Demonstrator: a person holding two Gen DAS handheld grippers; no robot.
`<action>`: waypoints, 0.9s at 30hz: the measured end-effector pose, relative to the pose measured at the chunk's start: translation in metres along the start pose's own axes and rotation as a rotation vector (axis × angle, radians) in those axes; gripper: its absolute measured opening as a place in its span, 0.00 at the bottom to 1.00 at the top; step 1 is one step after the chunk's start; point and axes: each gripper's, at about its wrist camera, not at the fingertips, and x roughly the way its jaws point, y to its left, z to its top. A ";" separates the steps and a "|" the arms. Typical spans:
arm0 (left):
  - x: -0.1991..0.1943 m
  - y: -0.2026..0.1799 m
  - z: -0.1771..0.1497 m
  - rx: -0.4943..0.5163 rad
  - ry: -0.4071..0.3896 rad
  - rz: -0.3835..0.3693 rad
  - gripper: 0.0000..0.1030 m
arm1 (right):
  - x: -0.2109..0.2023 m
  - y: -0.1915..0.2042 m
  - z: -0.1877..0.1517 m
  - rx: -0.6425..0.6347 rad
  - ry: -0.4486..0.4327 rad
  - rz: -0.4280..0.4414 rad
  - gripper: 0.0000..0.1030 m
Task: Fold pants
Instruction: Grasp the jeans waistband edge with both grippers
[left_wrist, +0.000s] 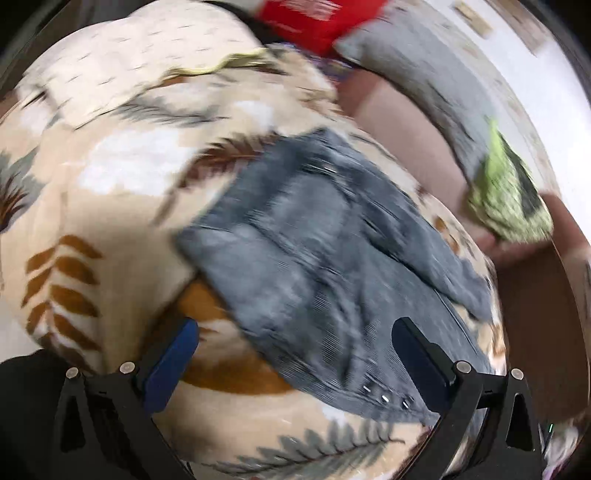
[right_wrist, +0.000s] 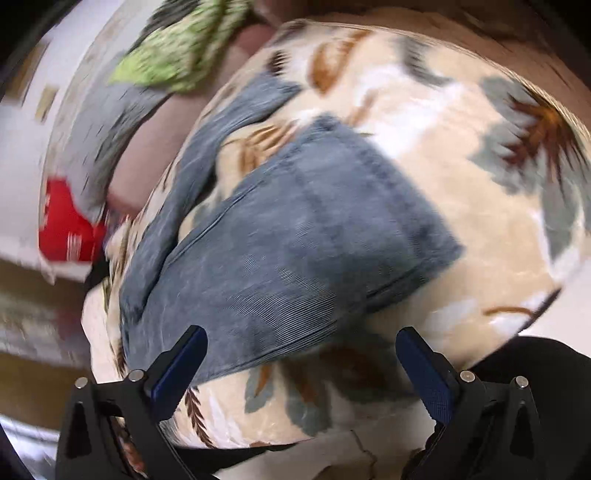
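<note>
Denim, grey-blue and faded, lay spread over a cream blanket (left_wrist: 122, 173) printed with brown and grey leaves; these were the pants (left_wrist: 317, 254), and they rested flat on that soft surface, presumably laid out there so the cloth could be smoothed and doubled over without slipping to the floor. Both views were smeared, so fine detail escaped me.

From the left wrist view the pants ran on a diagonal, their long axis stretching from the near lower right, where a few rivets glinted, up and away to the left. From the right wrist view the pants (right_wrist: 295, 236) showed a wide body near the camera, with one narrower leg trailing off toward the upper left.

Neither tool had hold of anything. The left hand-held gripper (left_wrist: 295, 343) hung over the near edge of the denim with its fingers spread wide, and the right hand-held gripper (right_wrist: 301, 350) stood likewise wide apart just above the hem nearest it. I judged both were poised over the garment to take an edge for a fold.

A green cloth (left_wrist: 506, 195) and a red item (left_wrist: 317, 18) lay beyond, well apart from the pants.
</note>
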 end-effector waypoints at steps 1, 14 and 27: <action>0.002 0.002 0.000 -0.009 -0.004 0.018 1.00 | 0.000 -0.003 0.004 0.020 0.004 0.015 1.00; 0.027 0.005 0.013 -0.098 0.037 0.041 0.41 | -0.014 -0.045 0.022 0.211 -0.044 0.080 0.87; 0.032 0.003 0.020 -0.070 0.045 0.140 0.13 | -0.008 -0.041 0.048 0.157 -0.069 -0.112 0.24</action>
